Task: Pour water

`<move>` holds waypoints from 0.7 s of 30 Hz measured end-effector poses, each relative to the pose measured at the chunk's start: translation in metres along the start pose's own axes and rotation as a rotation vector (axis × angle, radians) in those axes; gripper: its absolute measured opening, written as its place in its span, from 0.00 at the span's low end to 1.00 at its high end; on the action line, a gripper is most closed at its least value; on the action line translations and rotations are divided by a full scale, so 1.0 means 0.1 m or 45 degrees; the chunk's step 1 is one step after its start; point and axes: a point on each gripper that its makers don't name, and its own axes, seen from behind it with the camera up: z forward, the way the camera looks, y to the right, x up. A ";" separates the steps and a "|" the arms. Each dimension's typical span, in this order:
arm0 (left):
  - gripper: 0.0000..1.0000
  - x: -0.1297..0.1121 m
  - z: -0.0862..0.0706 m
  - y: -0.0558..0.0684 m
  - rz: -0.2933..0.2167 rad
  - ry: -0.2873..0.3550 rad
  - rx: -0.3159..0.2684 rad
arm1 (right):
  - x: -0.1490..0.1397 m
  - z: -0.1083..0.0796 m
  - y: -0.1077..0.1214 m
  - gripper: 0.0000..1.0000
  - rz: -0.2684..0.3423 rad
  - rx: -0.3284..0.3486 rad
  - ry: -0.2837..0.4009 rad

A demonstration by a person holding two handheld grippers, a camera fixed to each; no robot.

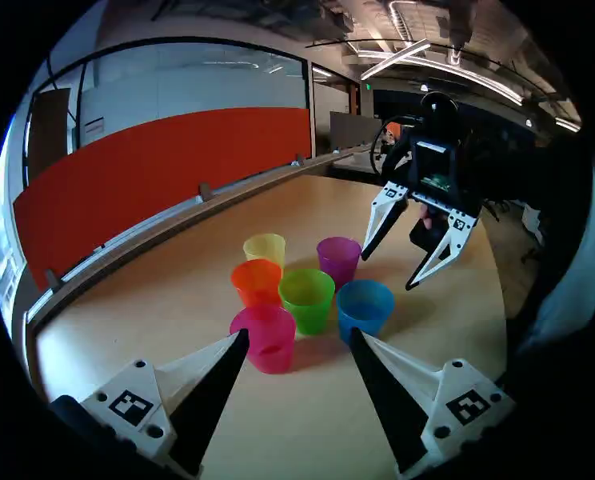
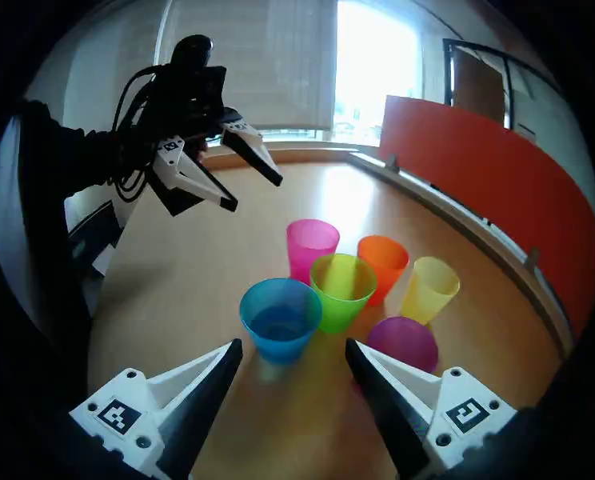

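A long wooden table [image 1: 177, 264] carries everything, and an orange partition [image 1: 161, 168] runs along the table's edge behind the green cup [image 1: 305, 296]. Two grippers hang over the table near that cup, the left gripper [image 1: 297, 334] and the right gripper [image 2: 292, 342]. Each has its fingers spread wide and holds nothing. Five more cups crowd round the green cup. The blue cup [image 1: 365, 308], seemingly with water in it, the pink cup [image 1: 264, 336], the orange cup [image 1: 256, 280] and the purple cup [image 1: 338, 258] stand just beside it. The yellow cup [image 1: 265, 248] stands past the orange one, toward the partition.
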 end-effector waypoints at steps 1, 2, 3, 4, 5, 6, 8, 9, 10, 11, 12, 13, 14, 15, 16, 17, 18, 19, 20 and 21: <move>0.93 0.00 0.01 0.00 0.000 -0.001 0.000 | 0.00 0.02 0.00 1.00 -0.001 0.002 -0.001; 0.93 -0.01 0.01 0.00 0.000 -0.003 0.001 | -0.01 0.04 -0.01 1.00 -0.003 0.005 -0.003; 0.93 -0.01 0.02 0.00 0.001 -0.004 -0.001 | -0.02 0.05 -0.01 1.00 -0.005 0.007 -0.005; 0.93 -0.01 0.03 0.00 0.002 -0.005 -0.002 | -0.02 0.07 -0.02 1.00 -0.007 0.008 -0.008; 0.93 -0.01 0.04 0.00 0.003 -0.005 -0.005 | -0.03 0.09 -0.02 1.00 -0.010 0.010 -0.011; 0.93 -0.02 0.04 0.00 0.003 -0.006 -0.006 | -0.04 0.11 -0.03 1.00 -0.012 0.012 -0.014; 0.93 -0.02 0.06 0.01 0.002 -0.006 -0.008 | -0.06 0.14 -0.04 1.00 -0.015 0.020 -0.020; 0.93 -0.02 0.07 0.01 0.002 -0.007 -0.008 | -0.07 0.16 -0.05 1.00 -0.015 0.023 -0.023; 0.93 -0.03 0.08 0.01 0.002 -0.008 -0.009 | -0.07 0.17 -0.06 1.00 -0.016 0.027 -0.025; 0.93 -0.03 0.08 0.00 0.002 -0.009 -0.009 | -0.07 0.19 -0.06 1.00 -0.016 0.031 -0.027; 0.93 -0.04 0.09 0.00 0.003 -0.012 -0.010 | -0.08 0.21 -0.07 1.00 -0.017 0.033 -0.029; 0.93 -0.05 0.10 0.00 0.003 -0.015 -0.011 | -0.08 0.23 -0.08 1.00 -0.018 0.035 -0.030; 0.93 -0.06 0.11 0.01 0.004 -0.019 -0.012 | -0.08 0.25 -0.08 1.00 -0.020 0.037 -0.032; 0.93 -0.07 0.12 0.01 0.005 -0.021 -0.013 | -0.08 0.26 -0.09 1.00 -0.022 0.037 -0.034; 0.93 -0.07 0.13 0.01 0.008 -0.023 -0.014 | -0.09 0.28 -0.09 1.00 -0.024 0.037 -0.036; 0.93 -0.08 0.13 0.02 0.010 -0.024 -0.015 | -0.09 0.30 -0.09 1.00 -0.027 0.037 -0.038; 0.93 -0.08 0.14 0.02 0.012 -0.025 -0.016 | -0.09 0.32 -0.09 1.00 -0.028 0.037 -0.039; 0.93 -0.08 0.14 0.02 0.013 -0.025 -0.017 | -0.09 0.33 -0.09 1.00 -0.028 0.038 -0.040; 0.93 -0.08 0.15 0.03 0.015 -0.026 -0.018 | -0.09 0.35 -0.09 1.00 -0.029 0.038 -0.042; 0.93 -0.08 0.15 0.03 0.015 -0.025 -0.019 | -0.09 0.36 -0.10 1.00 -0.029 0.039 -0.041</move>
